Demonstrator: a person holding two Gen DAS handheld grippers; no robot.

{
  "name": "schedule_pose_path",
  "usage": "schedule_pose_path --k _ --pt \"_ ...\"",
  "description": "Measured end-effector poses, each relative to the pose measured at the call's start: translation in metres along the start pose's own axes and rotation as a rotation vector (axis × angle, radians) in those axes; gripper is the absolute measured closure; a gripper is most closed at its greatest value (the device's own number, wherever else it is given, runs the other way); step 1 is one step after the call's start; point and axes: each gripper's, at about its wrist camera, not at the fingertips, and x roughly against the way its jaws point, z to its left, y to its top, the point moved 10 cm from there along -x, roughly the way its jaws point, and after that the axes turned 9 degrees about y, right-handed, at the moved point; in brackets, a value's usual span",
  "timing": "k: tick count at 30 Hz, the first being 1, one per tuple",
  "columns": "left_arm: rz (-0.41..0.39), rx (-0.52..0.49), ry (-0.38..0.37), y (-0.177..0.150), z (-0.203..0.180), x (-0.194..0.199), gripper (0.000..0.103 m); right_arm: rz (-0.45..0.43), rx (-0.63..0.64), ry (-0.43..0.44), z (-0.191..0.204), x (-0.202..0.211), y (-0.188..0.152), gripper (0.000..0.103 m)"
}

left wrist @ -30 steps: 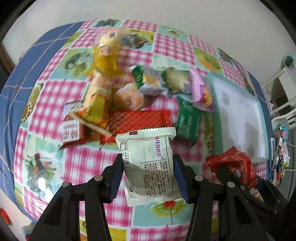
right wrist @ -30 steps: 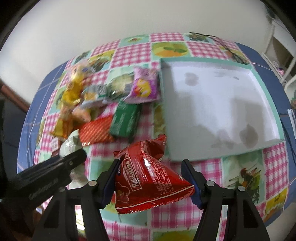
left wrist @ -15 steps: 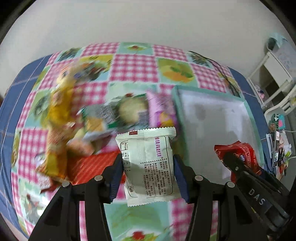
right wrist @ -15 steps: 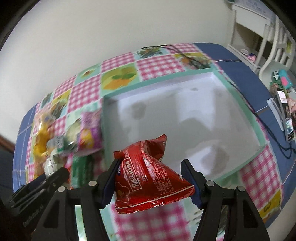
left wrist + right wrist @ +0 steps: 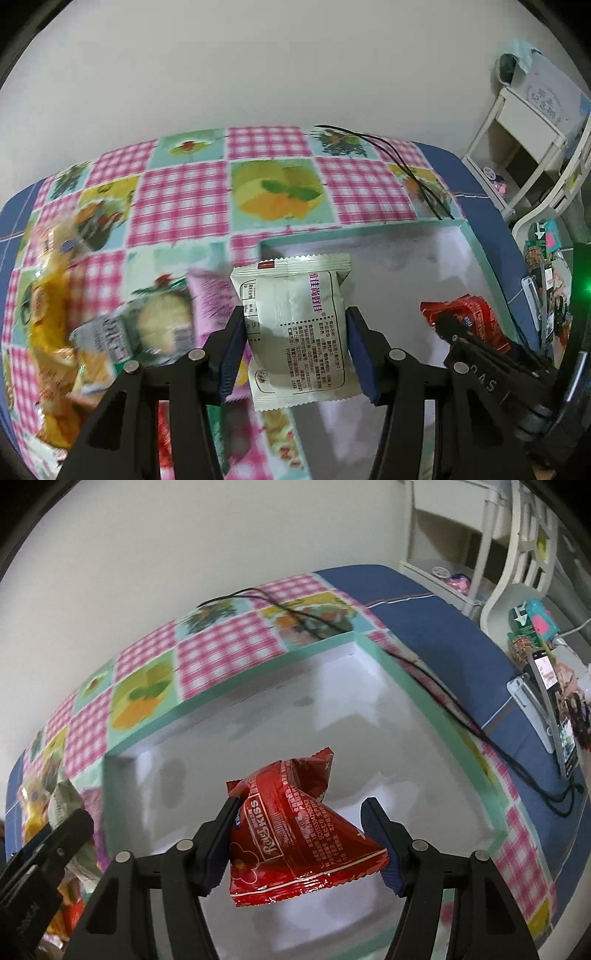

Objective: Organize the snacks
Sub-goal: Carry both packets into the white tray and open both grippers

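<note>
The left gripper point(image 5: 295, 332) clamps a white packet point(image 5: 295, 325) upright between its fingers, above the tray's point(image 5: 369, 230) left edge. The right gripper point(image 5: 301, 834) grips a red packet point(image 5: 295, 830), held over the tray's white floor.

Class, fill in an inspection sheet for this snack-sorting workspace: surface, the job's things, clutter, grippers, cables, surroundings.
Surface: pink-checked fruit-print tablecloth.
Job's things: shallow white box with green rim, nothing lying inside; white printed snack packet; red foil snack bag; loose snack pile left of box.
Clutter: nothing seen.
Grippers: left gripper clamps white packet; right gripper clamps red bag above box.
Cables: black cable crosses box's far corner.
Surroundings: white shelf unit, white wall.
</note>
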Motion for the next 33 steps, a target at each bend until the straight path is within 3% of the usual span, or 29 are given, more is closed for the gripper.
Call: schedule_pose_path --k 12,14,16,19,23,25,29,33 --pt "0.022 -0.021 -0.016 0.007 -0.019 -0.031 0.048 -0.05 0.02 -0.034 -0.01 -0.018 0.028 0.033" --pt "0.026 -0.022 -0.021 0.006 -0.019 -0.029 0.045 -0.05 0.03 -0.035 -0.008 -0.018 0.029 0.033" --pt "0.028 -0.019 -0.018 0.007 -0.017 -0.025 0.035 -0.049 0.029 -0.036 -0.007 -0.015 0.029 0.032" --pt "0.046 -0.013 -0.02 0.006 -0.014 -0.016 0.033 -0.045 0.036 -0.027 -0.002 -0.009 0.031 0.031" --pt "0.072 0.018 0.014 0.0 0.002 -0.004 0.027 -0.024 0.028 -0.009 0.007 0.002 0.025 0.029" --pt "0.104 0.05 0.047 -0.007 0.018 0.0 0.018 -0.009 0.029 -0.002 0.01 0.005 0.02 0.025" --pt "0.142 0.092 0.091 -0.022 0.045 0.008 0.017 0.025 0.061 -0.012 0.017 0.011 0.003 0.022" --pt "0.143 0.139 0.157 -0.037 0.078 0.02 0.009 0.04 0.073 -0.005 0.023 0.021 -0.014 0.013"
